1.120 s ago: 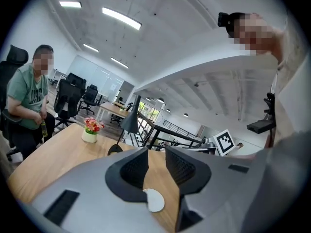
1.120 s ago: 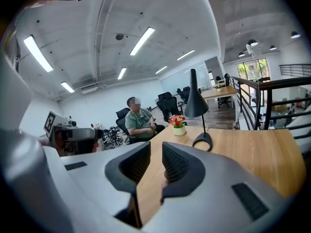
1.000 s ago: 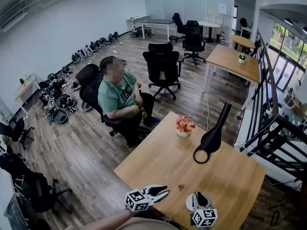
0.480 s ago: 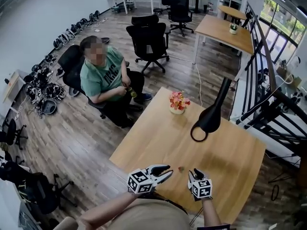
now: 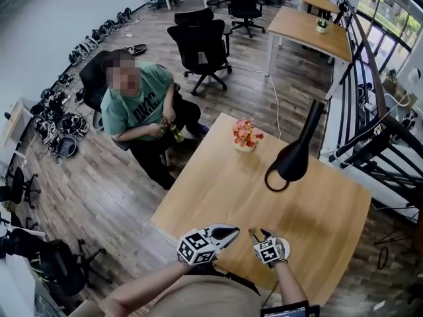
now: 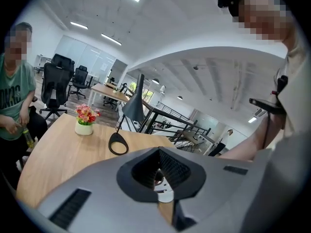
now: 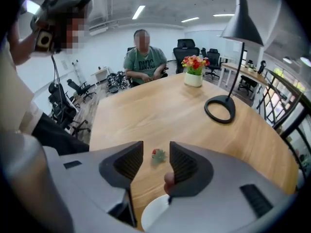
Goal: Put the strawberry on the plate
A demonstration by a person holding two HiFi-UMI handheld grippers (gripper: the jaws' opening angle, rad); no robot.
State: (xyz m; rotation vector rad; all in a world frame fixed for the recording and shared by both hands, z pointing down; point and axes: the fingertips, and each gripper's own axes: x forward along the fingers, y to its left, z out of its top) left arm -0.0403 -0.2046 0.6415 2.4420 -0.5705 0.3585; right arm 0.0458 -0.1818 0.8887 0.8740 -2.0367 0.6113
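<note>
The small red strawberry (image 7: 157,155) with green leaves lies on the wooden table (image 5: 225,190) near its front edge, also visible in the head view as the strawberry (image 5: 251,230). My right gripper (image 7: 156,147) points at it with its jaws opening; the strawberry sits just beyond the tips, between them and untouched. The white plate (image 7: 154,214) lies under and behind that gripper, and in the head view the plate (image 5: 284,246) is mostly hidden by it. My left gripper (image 5: 223,232) hovers left of the strawberry, shut on nothing. The right gripper (image 5: 259,234) is beside it.
A black desk lamp (image 5: 294,157) with a ring base stands mid-table, and a pot of flowers (image 5: 246,135) sits at the far edge. A person in a green shirt (image 5: 135,104) sits beyond the table's left corner. Office chairs (image 5: 201,41) stand behind.
My right gripper has moved from over the plate leftward up to the strawberry and its jaws have spread apart. The left gripper's jaws have closed.
</note>
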